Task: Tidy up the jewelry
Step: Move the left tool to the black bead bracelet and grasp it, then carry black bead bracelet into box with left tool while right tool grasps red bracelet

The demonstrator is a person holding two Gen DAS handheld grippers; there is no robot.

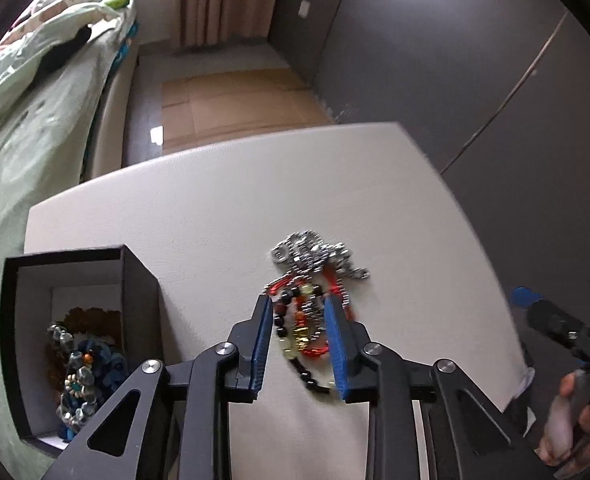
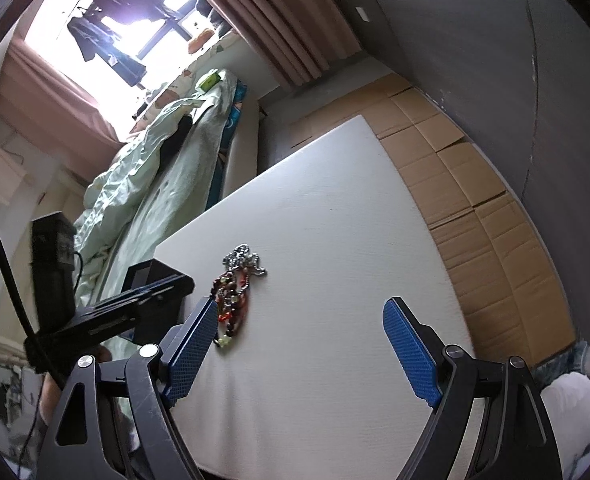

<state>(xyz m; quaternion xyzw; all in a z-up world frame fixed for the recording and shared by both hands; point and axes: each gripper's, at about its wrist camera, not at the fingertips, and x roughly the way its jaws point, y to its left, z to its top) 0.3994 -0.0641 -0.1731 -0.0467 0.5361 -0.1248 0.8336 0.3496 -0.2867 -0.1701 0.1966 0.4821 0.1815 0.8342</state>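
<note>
A tangled heap of beaded bracelets (image 1: 299, 328), with red, black and yellow beads, lies on the white table (image 1: 215, 200). A silver chain (image 1: 315, 254) is bunched at the heap's far end. My left gripper (image 1: 299, 300) points steeply down, and its blue pads (image 1: 337, 344) hug the beads on both sides. To the left stands an open black box (image 1: 75, 254) holding blue and amber jewelry (image 1: 83, 364). In the right wrist view my right gripper (image 2: 299, 304) hangs open over bare table, to the right of the bracelets (image 2: 231, 308), the chain (image 2: 245, 260) and the box (image 2: 151, 272).
A bed with a green quilt (image 1: 23, 152) runs along the table's left side. Flattened cardboard (image 2: 475, 184) covers the floor beyond the far and right edges. A person's hand (image 1: 571, 420) holds the right tool at the left wrist view's right edge.
</note>
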